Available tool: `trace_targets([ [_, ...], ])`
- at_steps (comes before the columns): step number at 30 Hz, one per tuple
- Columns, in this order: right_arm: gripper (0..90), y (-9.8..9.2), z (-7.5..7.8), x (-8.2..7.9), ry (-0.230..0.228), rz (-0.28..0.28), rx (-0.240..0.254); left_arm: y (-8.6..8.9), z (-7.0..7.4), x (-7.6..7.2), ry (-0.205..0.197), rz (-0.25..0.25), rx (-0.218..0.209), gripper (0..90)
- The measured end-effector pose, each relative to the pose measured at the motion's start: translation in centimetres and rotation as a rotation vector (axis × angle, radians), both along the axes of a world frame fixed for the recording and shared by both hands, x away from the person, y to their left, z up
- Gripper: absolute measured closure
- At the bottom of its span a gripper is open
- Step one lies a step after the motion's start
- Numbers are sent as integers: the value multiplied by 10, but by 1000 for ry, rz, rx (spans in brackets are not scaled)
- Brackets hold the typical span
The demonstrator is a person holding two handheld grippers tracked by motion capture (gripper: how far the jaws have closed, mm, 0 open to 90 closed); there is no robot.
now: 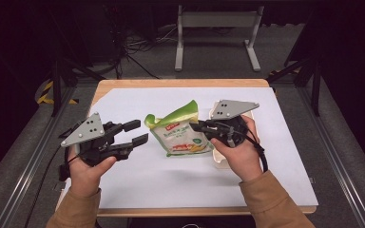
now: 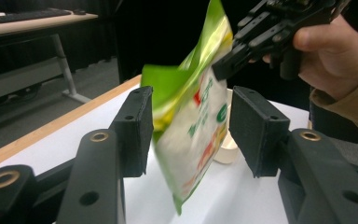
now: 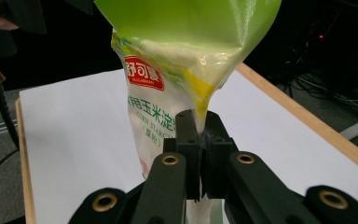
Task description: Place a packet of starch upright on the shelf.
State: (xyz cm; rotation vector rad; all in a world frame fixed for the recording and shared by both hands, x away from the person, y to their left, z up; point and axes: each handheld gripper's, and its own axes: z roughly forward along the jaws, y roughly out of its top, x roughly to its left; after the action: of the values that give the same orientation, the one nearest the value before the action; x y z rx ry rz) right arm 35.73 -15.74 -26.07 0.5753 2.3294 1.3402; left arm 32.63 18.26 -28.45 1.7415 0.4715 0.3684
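**Starch pouch pinched at its edge, held off the sheet**

A soft plastic pouch [image 1: 180,130] with a green top, a white body, a red brand label and yellow and orange print low down is seen near the middle of the white sheet [image 1: 138,185] covering the wooden table [image 1: 123,83]. Its right edge is nipped by the right gripper [image 1: 194,126], whose jaws are pressed together on a fold of the film. The green top is crumpled and flared open; white powder is visible through the film. The left gripper [image 1: 139,132] is held just left of the pouch, jaws spread, nothing between them. A pale tray [image 1: 220,160] is partly hidden under the right hand [image 1: 240,154].
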Motion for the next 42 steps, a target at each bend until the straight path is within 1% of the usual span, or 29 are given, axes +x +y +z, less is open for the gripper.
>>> trace_targets([
  [3,871,-8,7,0,-13,-20,14,3,-1,1,2,9,-14,458],
  [4,871,-11,9,0,-19,-25,17,3,-1,1,-4,10,-16,451],
  [6,871,-16,13,0,-28,-40,21,4,-2,2,-11,12,-16,446],
  [8,871,-22,17,0,-32,-60,25,4,-3,3,-16,12,-8,443],
  [12,871,-33,22,0,-48,-88,30,4,-6,6,-12,19,-7,433],
  [13,871,-33,22,0,-48,-88,30,4,-6,6,-12,19,-7,433],
  [17,871,-46,28,0,-64,-125,31,6,-7,7,-3,25,-5,433],
  [19,871,-48,28,0,-66,-129,31,7,-7,8,-1,27,-5,433],
  [20,871,-52,30,0,-70,-142,33,7,-8,8,2,28,-6,433],
  [29,872,-71,34,-1,-81,-191,49,8,-10,10,13,35,-4,434],
  [31,872,-72,34,0,-82,-194,51,8,-10,11,14,36,-4,434],
  [35,872,-82,35,0,-84,-214,57,9,-11,11,19,40,-7,433],
  [40,872,-89,35,0,-85,-227,57,10,-11,12,25,43,-10,431],
  [42,872,-94,34,0,-86,-235,59,9,-12,12,34,43,-16,429],
])
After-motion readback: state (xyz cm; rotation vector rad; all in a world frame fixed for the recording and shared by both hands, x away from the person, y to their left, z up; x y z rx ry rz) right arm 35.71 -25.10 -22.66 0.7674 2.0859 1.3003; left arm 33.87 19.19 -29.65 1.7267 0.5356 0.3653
